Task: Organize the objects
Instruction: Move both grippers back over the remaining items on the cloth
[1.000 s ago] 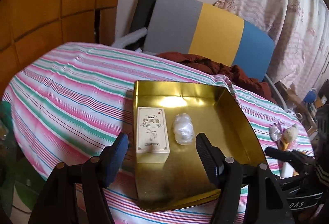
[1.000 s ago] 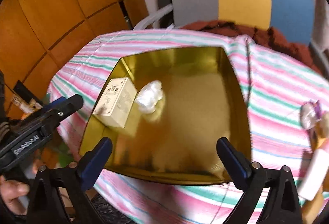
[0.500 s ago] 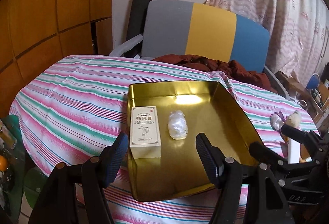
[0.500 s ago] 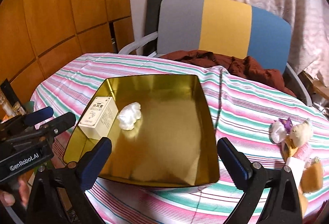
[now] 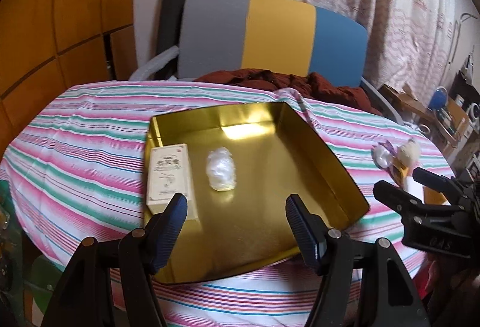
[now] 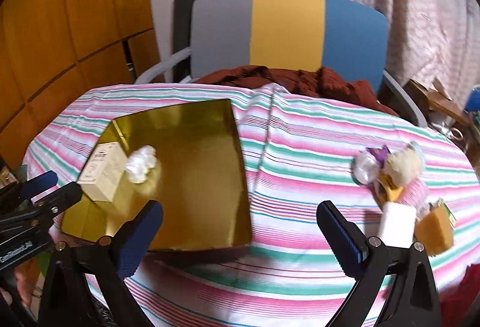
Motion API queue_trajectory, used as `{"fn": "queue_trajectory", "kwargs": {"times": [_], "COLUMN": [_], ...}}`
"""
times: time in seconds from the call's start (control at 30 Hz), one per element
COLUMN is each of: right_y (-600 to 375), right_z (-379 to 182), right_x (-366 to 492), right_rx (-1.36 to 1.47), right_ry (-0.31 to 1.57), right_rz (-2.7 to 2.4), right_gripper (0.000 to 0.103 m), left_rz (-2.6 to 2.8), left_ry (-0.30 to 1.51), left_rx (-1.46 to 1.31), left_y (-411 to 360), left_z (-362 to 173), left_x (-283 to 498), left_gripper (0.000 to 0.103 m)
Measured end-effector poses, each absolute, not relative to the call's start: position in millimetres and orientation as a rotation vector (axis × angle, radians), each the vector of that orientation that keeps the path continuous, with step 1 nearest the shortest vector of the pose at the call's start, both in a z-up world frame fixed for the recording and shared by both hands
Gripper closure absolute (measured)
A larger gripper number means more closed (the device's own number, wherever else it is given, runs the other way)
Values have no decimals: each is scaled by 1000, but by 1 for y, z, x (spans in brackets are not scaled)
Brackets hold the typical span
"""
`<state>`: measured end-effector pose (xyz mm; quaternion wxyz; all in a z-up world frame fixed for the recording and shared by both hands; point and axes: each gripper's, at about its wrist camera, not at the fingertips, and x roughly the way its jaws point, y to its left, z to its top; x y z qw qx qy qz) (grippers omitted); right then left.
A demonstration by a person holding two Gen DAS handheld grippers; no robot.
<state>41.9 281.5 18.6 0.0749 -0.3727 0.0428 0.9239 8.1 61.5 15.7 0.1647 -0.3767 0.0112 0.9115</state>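
while both tools hover empty with jaws spread wide, the left gripper [image 5: 235,208] faces the gold tray [image 5: 336,177], where a cream box [image 5: 168,174] lies just ahead-left beside a clear wrapped lump [image 5: 221,169]; the right gripper [image 6: 240,220] has a small clutter pile [image 6: 393,177] ahead-right on the striped cloth [image 6: 300,152].

Round table under pink, green and white striped cloth [image 5: 90,128]; grey, yellow and blue panelled chair back [image 5: 270,35] behind it; orange wooden wall panels [image 5: 60,11] left; pale patterned curtain [image 5: 390,11] right.
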Motion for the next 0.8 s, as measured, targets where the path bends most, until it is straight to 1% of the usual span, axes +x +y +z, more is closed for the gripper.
{"fn": "queue_trajectory", "kwargs": {"times": [0.3,0.5,0.67,0.8], "right_y": [328,397,476,522], "right_z": [16,29,43,37], "right_x": [56,83,117,141], "right_rx": [-1098,-1011,-879,-781], "right_ry": [209,324,505,673], "right_rz": [2675,2555,2420,2325], "right_gripper": [0,0,0,0], "left_rz": [2470,2386,2275,2146], "left_ry": [46,81,156,221], "left_rx": [-1096,-1063,-1001,-963], "left_y": [85,112,157,205], "left_z": [8,15,24,25], "left_x": [10,11,19,30], "left_gripper": [33,33,33,33]}}
